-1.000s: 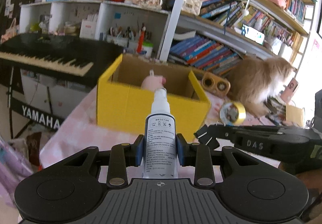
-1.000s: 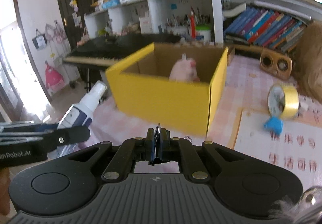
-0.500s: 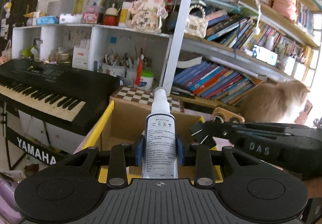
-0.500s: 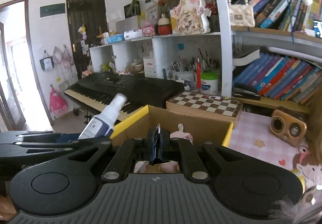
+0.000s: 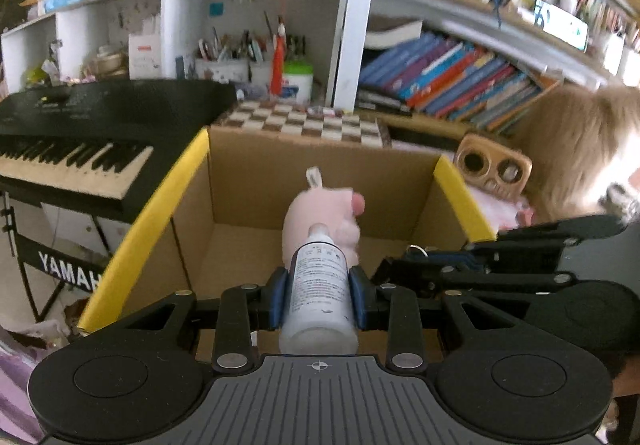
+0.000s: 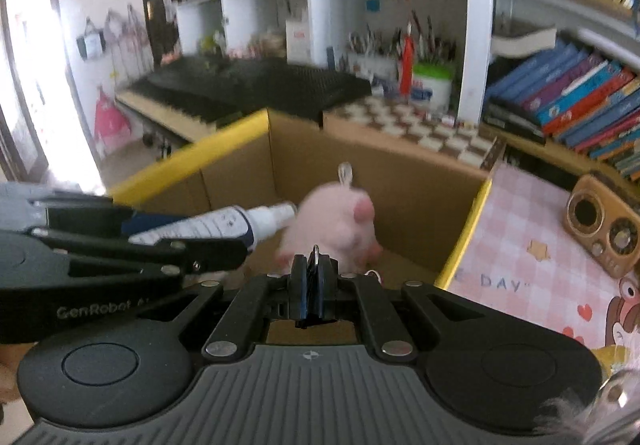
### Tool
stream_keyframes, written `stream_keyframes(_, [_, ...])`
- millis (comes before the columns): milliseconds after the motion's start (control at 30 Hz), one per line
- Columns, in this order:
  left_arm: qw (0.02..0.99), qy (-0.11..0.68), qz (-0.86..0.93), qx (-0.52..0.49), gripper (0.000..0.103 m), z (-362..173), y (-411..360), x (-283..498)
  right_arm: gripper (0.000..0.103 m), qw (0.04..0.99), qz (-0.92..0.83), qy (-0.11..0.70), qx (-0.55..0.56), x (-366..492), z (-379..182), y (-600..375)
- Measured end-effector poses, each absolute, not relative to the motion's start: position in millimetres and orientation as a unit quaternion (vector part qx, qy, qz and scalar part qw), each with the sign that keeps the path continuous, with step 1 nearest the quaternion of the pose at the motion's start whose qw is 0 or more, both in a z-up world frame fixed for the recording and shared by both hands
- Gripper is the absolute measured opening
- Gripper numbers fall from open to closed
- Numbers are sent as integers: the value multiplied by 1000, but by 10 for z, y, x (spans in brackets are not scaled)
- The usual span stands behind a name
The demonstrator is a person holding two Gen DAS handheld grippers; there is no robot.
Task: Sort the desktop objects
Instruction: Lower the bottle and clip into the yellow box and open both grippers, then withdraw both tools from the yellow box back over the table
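Fingers of left gripper [image 5: 319,297] clamp spray bottle [image 5: 319,285] over cardboard box [image 5: 148,213]; right gripper [image 6: 314,285] closed; pink plush [image 5: 324,221] inside.

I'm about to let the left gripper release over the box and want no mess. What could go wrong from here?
1. The white spray bottle held in the left gripper points its nozzle at the pink plush toy in the yellow-edged cardboard box; dropped, it may land on the toy and roll.
2. The right gripper, shut on a small metal ring, sits close beside the left; they could knock together.
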State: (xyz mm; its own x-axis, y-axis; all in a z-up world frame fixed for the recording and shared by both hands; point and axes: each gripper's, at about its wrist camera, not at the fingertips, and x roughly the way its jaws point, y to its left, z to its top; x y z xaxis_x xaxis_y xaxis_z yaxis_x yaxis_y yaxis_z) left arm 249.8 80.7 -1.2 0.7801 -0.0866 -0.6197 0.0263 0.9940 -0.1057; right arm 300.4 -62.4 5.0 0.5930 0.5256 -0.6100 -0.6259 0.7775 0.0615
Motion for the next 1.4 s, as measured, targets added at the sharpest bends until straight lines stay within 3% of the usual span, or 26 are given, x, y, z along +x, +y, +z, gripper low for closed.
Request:
stream_keyframes(300, [938, 346, -13, -25, 31, -140, 813, 2585, 2, 866, 350, 320, -158, 3026, -90, -453])
stream_keyframes(600, [946, 323, -6, -15, 32, -68, 791, 2503, 7, 875, 336, 316, -146, 3013, -60, -483])
stream_keyframes(700, [953, 301, 1, -21, 42, 33, 831, 2418, 21, 889, 319, 304, -123, 2979, 23, -541])
stream_keyframes(767, [958, 284, -2, -31, 55, 107, 852, 2348, 31, 900, 303, 297, -104, 2953, 86, -621])
stream_keyframes(800, [961, 275, -10, -35, 56, 146, 853, 2299, 35, 904, 296, 293, -94, 2942, 115, -666])
stream_keyframes(1133, [976, 212, -24, -43, 74, 384, 714, 1900, 42, 940, 236, 244, -33, 2557, 405, -1007])
stream_keyframes(1400, [978, 202, -27, -47, 77, 410, 713, 1557, 47, 952, 198, 231, -23, 2128, 475, -1201])
